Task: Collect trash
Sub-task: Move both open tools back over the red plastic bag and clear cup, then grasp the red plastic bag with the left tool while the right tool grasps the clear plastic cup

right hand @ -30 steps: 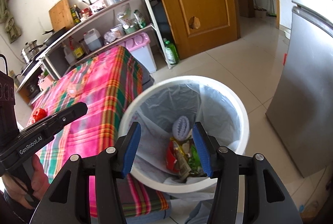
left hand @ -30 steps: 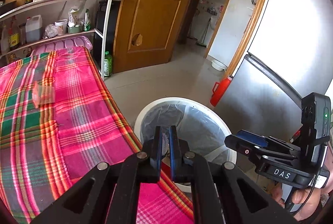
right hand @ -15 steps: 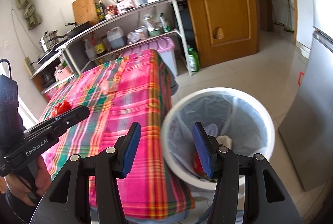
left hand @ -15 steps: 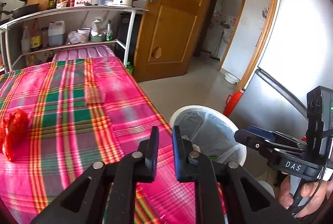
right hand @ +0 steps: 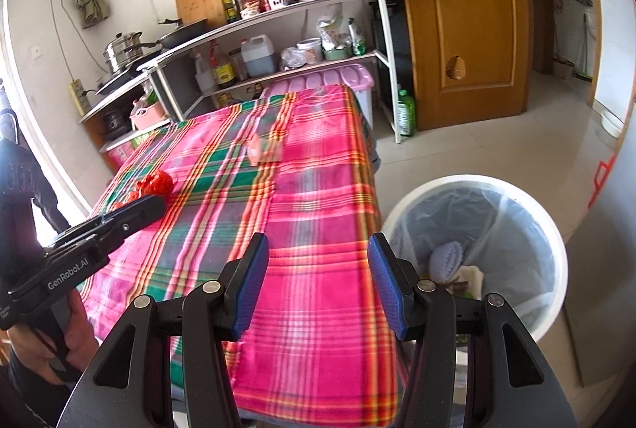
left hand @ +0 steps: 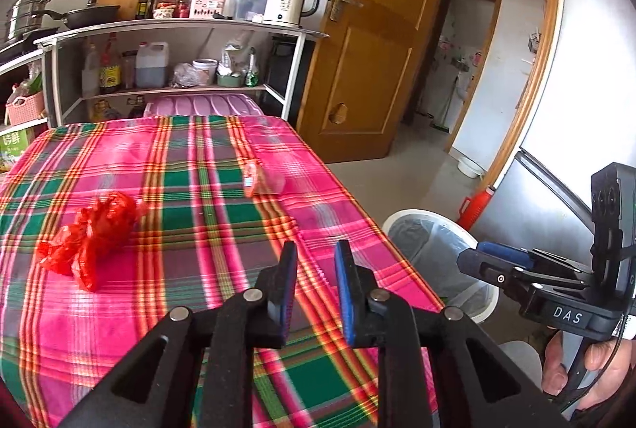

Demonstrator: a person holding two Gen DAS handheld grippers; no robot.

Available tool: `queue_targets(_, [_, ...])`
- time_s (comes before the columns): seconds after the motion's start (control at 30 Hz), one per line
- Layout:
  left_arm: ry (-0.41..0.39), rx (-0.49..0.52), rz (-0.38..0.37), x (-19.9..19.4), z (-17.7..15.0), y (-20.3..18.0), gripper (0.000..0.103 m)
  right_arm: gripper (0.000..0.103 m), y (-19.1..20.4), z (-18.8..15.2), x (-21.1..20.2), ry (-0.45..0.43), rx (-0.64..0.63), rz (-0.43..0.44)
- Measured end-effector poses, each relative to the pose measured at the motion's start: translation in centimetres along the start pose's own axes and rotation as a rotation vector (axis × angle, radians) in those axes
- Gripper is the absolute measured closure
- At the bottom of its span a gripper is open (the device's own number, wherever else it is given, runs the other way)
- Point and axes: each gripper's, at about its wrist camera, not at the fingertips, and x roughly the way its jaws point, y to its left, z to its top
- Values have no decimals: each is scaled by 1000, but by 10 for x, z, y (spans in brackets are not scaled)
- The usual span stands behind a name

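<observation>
**Desk:** What's the caption risk here?

**Photographer:** Two pieces of trash lie on the plaid tablecloth [left hand: 190, 229]: a crumpled red plastic bag [left hand: 93, 233] well to the left of the left gripper [left hand: 315, 263], and a clear wrapper [left hand: 262, 179] beyond it, toward the shelf end of the table. The left gripper hovers above the cloth with its jaws a little apart and nothing between them. The right gripper [right hand: 318, 279] hangs over the table's near edge, spread wide and also empty.

**Desk:** And what could go wrong?

**Photographer:** In my judgement, the bag is light and springy, so a shallow pinch could catch only a loose fold and let the rest drag or spill short of the white bin [right hand: 512, 189]. The wrapper looks nearly see-through (its edges are hard to make out in either view), so the jaws might close on cloth instead and tug the tablecloth.

**Desk:** Anything in the way?

**Photographer:** Not on the table between gripper and trash. The bin stands on the floor just off the table's right edge, lined and already holding litter. Behind the table: a purple storage box [left hand: 200, 106], a shelf rack [left hand: 175, 30] with a kettle [left hand: 288, 4], and a wooden door [left hand: 381, 42]. The two grippers sit near each other, so a crossing reach could clash.
</observation>
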Motion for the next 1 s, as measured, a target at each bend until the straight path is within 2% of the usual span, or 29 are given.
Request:
queue_targets(0.3, [-26,-43,76,-19,-2,45,77,48,29,7,17,21,-47,22])
queue_targets(0.5, [-46,-73,131,-30,-5,77,66,46,50,15,29,28,-83,40])
queue_targets(0.83, [-61,-100,218,-37,-2,134,57,46,76,26,63,56,-126,74])
queue_targets(1.0, [-33,-87,219,-26,3,154,51,46,83,33,82,71,-137,84])
